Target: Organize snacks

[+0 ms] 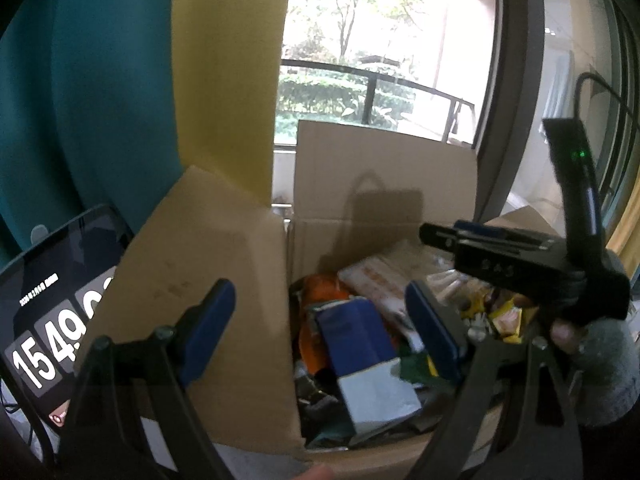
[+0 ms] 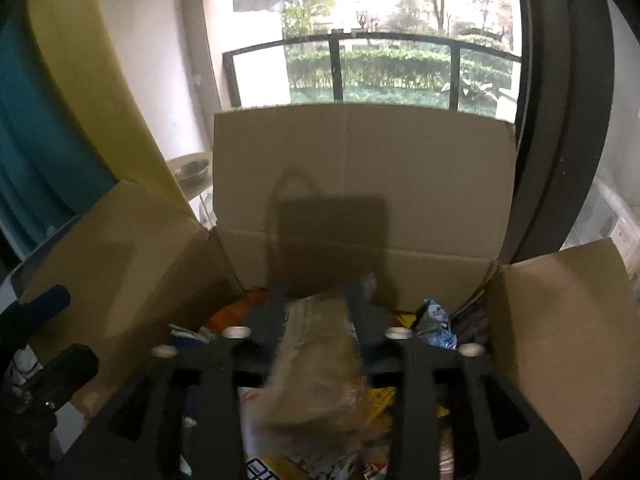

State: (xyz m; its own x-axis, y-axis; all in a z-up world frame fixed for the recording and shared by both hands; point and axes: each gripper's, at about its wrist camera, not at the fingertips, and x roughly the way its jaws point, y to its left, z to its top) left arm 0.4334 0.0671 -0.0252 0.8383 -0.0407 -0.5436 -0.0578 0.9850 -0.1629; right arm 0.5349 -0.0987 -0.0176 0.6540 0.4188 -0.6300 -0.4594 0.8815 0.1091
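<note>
An open cardboard box holds several snack packs. In the left wrist view I see a blue-and-white carton, an orange bag and yellow packets. My left gripper is open and empty, one finger outside the box's left flap, the other over the snacks. My right gripper is shut on a clear bag of pale snacks and holds it over the box. The right gripper also shows in the left wrist view.
A tablet showing a clock stands left of the box. A teal and yellow curtain hangs behind it. A window with a balcony railing lies beyond. A metal bowl sits on a small stand behind the box.
</note>
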